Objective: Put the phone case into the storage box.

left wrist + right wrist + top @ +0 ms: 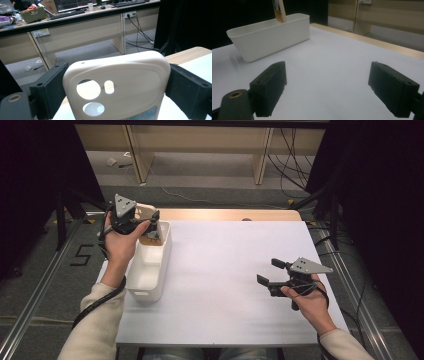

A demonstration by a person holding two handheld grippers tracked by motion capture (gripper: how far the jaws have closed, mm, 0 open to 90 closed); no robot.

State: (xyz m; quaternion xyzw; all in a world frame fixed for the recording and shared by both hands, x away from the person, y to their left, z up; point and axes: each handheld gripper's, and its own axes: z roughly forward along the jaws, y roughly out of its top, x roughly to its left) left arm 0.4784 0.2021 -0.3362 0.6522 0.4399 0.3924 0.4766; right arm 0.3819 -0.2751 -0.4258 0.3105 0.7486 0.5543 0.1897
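A cream phone case (125,75) with camera cut-outs stands upright between the jaws of my left gripper (116,82), whose pads press on its two side edges. In the high view this left gripper (150,226) hovers over the far end of a white bin (162,265), with the case (145,211) showing beside it and its lower end dipping into the bin. My right gripper (267,272) is open above the white table top (220,270) at the right, with nothing between its jaws. In the right gripper view, the right gripper (334,85) faces the bin (269,40) and the case (279,10).
The white board lies on a wooden table whose edge (225,214) shows at the far side. Desks (75,27) and loose cables (290,165) stand beyond it on the floor. Dark frames flank both sides.
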